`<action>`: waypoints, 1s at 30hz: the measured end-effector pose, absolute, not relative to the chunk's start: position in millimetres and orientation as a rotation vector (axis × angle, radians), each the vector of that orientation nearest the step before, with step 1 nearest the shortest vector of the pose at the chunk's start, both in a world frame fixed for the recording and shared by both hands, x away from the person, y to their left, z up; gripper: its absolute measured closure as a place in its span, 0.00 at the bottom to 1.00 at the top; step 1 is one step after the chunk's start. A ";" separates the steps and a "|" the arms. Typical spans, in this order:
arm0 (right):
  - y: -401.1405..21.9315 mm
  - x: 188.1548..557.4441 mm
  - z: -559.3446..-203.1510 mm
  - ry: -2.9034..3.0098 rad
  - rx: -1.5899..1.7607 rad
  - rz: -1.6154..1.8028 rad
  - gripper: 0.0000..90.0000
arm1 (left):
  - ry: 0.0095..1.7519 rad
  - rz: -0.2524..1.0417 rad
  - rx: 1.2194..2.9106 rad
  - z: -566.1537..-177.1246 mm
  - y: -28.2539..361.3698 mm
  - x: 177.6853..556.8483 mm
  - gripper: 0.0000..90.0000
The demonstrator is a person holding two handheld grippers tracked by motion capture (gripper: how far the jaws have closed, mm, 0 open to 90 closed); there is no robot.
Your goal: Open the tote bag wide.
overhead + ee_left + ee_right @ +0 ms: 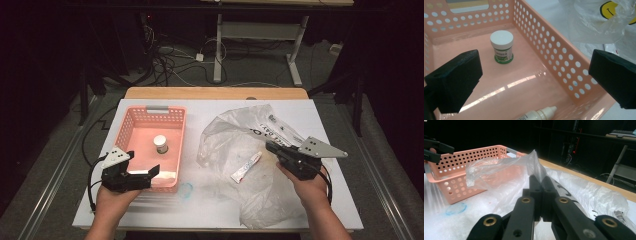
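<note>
A pink perforated basket point(131, 131) stands on the left half of the white table. Inside it a small white-lidded jar point(161, 144) point(501, 46) stands upright, and a pale dropper bottle point(537, 115) lies by the near wall. My left gripper point(142, 164) point(534, 77) hovers open over the basket's near end, with nothing between its jaws. A crumpled clear plastic bag point(235, 145) point(499, 170) lies right of the basket. My right gripper point(271, 147) point(540, 181) is shut on a fold of its film, lifted a little. A white and red tube point(246, 166) lies at the bag.
A blue ring mark point(186, 190) point(456, 208) sits on the table just off the basket's near right corner. The bag carries a yellow smiley print point(614, 10). Beyond the table's far wooden edge point(215, 93) are desk legs and cables on the floor.
</note>
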State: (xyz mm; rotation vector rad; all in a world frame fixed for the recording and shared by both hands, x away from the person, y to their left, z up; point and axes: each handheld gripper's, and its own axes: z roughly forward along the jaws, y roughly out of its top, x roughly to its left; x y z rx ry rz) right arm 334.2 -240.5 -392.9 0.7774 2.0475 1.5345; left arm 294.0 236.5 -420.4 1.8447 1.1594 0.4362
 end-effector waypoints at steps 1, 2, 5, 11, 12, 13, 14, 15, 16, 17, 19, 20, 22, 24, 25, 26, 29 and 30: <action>-240.3 334.1 -392.7 2.048 0.776 1.535 1.00 | 1.155 0.432 1.842 -420.2 235.5 294.4 0.00; -240.0 333.8 -392.5 2.049 0.774 1.533 1.00 | 1.147 0.427 1.840 -419.8 234.4 294.8 0.00; -240.0 333.6 -391.8 2.048 0.772 1.534 1.00 | 1.132 0.423 1.850 -417.3 230.3 297.0 0.00; -241.3 333.5 -391.1 2.042 0.775 1.537 1.00 | 1.120 0.409 1.849 -411.5 223.8 304.7 0.00; -241.3 333.4 -390.8 2.041 0.774 1.537 1.00 | 1.122 0.408 1.840 -410.2 223.2 306.1 0.00; -241.5 333.3 -390.5 2.042 0.771 1.534 1.00 | 1.123 0.401 1.831 -408.6 223.1 307.9 0.00; -241.5 333.2 -390.4 2.040 0.775 1.535 1.00 | 1.120 0.397 1.827 -406.8 222.9 310.1 0.00; -241.6 333.4 -390.3 2.039 0.773 1.536 1.00 | 1.118 0.397 1.826 -404.8 222.5 312.5 0.00; -241.6 333.5 -390.2 2.038 0.772 1.536 1.00 | 1.120 0.401 1.826 -402.7 221.9 315.2 0.00; -241.5 333.3 -390.0 2.040 0.775 1.535 1.00 | 1.120 0.410 1.826 -400.7 221.6 318.0 0.00; -241.5 333.8 -390.0 2.039 0.772 1.534 1.00 | 1.119 0.426 1.819 -397.4 220.1 323.6 0.00; -241.6 334.1 -389.8 2.038 0.770 1.536 1.00 | 1.123 0.426 1.820 -396.0 219.3 326.7 0.00; -242.0 334.2 -389.4 2.036 0.775 1.541 1.00 | 1.119 0.418 1.818 -393.6 218.6 332.8 0.00; -242.8 334.7 -389.6 2.032 0.784 1.542 1.00 | 1.120 0.422 1.824 -391.5 217.6 339.3 0.00; -243.3 335.1 -389.8 2.031 0.792 1.542 1.00 | 1.122 0.429 1.836 -390.5 217.2 343.2 0.00; -243.7 335.9 -390.1 2.029 0.790 1.539 1.00 | 1.122 0.434 1.848 -390.0 216.8 347.6 0.00; -244.1 336.6 -390.8 2.033 0.798 1.531 1.00 | 1.140 0.433 1.871 -392.1 218.5 363.3 0.00; -244.1 337.1 -391.2 2.034 0.796 1.528 1.00 | 1.153 0.432 1.877 -393.9 220.0 368.7 0.00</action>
